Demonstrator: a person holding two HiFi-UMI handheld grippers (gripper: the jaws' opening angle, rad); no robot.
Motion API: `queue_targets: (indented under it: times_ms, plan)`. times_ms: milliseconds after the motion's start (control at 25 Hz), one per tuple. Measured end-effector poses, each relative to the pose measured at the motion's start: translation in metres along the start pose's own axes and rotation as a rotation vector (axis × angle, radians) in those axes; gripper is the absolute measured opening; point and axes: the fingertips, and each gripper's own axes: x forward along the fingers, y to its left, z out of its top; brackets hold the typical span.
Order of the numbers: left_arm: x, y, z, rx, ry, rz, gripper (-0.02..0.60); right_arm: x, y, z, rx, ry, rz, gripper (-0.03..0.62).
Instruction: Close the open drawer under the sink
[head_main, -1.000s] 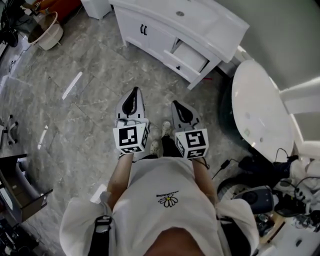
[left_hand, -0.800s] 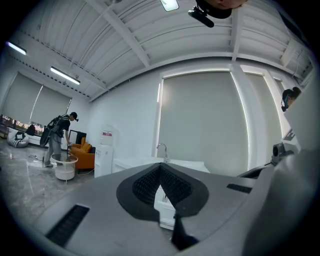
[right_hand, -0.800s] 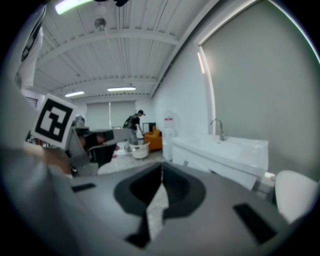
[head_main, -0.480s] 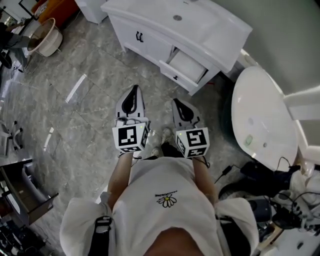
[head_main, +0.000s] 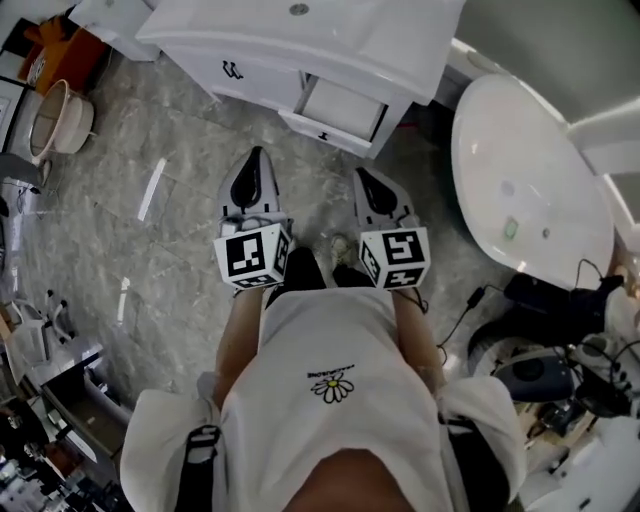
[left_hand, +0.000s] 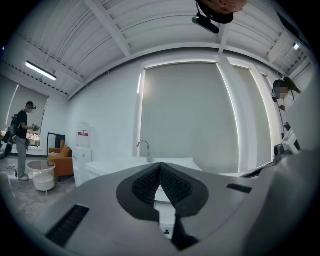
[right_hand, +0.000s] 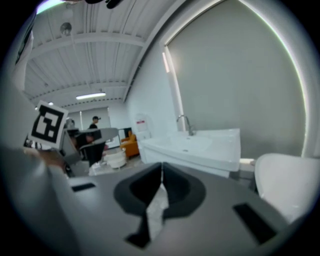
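While the left gripper (head_main: 256, 156) and the right gripper (head_main: 366, 176) are held side by side in front of a person's chest, the drawer (head_main: 340, 105) is seen pulled out of the white cabinet (head_main: 265, 75) under the sink (head_main: 330, 30). It lies ahead of the fingertips and well apart from them, nearer the right gripper's line than the left's. Both pairs of fingers are shown pressed together at their tips, with nothing gripped. In the left gripper view, the drawer's small dark handle (left_hand: 166, 231) is framed in the gap below the closed tips, and the faucet (left_hand: 145, 148) is seen above them. A white tub (head_main: 520, 190) is seen to the right of the right fingers, and grey stone floor (head_main: 150, 250) beneath both.
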Motion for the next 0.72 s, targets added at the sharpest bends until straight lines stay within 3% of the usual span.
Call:
queue_targets:
  times_ms: [400,720]
  plan:
    - [0.048,-0.024,-0.001,0.079,-0.014,-0.215,0.02,0.001,-0.029,0.029,-0.008,-0.117,-0.293,0.03]
    - [0.08,-0.013,0.004,0.057,-0.052,-0.297,0.02,0.015,-0.034,0.038,0.021,-0.137,-0.403,0.029]
